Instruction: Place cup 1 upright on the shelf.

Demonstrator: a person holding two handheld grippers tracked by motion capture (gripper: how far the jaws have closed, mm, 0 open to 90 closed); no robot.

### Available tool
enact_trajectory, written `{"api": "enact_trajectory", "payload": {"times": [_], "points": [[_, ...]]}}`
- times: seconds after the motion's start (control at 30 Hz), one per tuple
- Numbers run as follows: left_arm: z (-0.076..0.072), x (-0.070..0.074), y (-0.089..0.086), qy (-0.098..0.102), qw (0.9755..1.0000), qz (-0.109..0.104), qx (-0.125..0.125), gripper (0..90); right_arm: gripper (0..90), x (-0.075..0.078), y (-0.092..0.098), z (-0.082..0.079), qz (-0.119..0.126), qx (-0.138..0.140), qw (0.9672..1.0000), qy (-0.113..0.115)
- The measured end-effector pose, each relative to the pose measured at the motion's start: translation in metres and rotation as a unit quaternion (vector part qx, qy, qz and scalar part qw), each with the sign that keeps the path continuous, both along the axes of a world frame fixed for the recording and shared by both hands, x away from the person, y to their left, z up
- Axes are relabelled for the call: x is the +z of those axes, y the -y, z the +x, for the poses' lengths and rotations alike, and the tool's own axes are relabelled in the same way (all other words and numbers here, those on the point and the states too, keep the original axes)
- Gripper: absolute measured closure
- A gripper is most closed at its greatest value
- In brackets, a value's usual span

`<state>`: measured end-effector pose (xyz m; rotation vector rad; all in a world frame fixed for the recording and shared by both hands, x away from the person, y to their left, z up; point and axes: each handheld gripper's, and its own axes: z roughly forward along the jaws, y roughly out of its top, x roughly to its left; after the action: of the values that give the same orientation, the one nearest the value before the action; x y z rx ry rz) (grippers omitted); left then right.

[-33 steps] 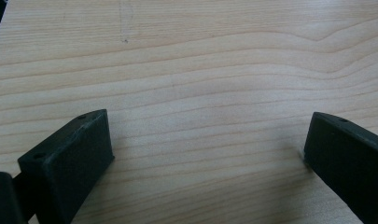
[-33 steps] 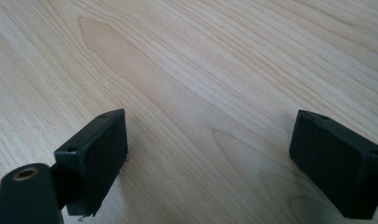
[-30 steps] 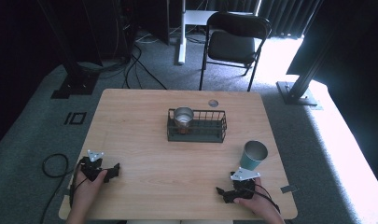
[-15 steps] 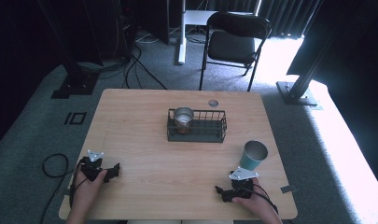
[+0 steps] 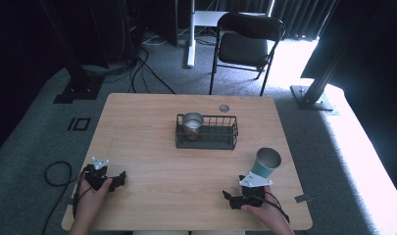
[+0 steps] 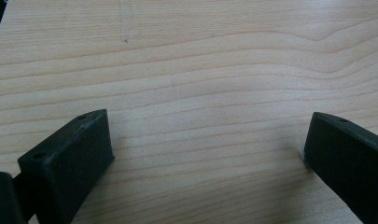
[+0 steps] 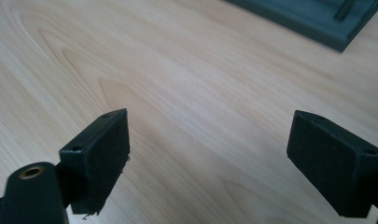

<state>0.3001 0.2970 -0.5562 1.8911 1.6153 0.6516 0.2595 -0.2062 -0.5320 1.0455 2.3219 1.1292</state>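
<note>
A black wire basket (image 5: 207,132) stands in the middle of the wooden table (image 5: 152,112), with a metal cup (image 5: 192,122) upright in its left end. A teal cup (image 5: 265,163) stands near the table's right edge. My left gripper (image 5: 118,180) rests low at the front left, open, with bare wood between its jaws (image 6: 205,154). My right gripper (image 5: 227,197) sits at the front right, just in front of the teal cup, open over bare wood (image 7: 207,144). A corner of the basket base (image 7: 317,18) shows at the top of the right gripper view.
A small round grommet (image 5: 224,108) is set in the table's far edge. A black folding chair (image 5: 247,44) stands beyond the table. Cables (image 5: 54,171) lie on the grey carpet at the left. Dark stands rise at both far corners.
</note>
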Motion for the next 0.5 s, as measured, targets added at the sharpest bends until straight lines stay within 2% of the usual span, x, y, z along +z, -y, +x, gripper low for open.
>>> {"api": "enact_trajectory", "payload": {"times": [0.27, 0.5], "points": [[0.0, 0.0, 0.0, 0.0, 1.0, 0.0, 0.0, 1.8, 12.8, 0.031, -0.005, -0.003, 0.029, -0.005, 0.9987, 0.043], [0.0, 0.0, 0.0, 0.0, 1.0, 0.0, 0.0, 1.8, 12.5, 0.047, -0.004, -0.005, 0.039, -0.005, 0.9968, 0.07]]}}
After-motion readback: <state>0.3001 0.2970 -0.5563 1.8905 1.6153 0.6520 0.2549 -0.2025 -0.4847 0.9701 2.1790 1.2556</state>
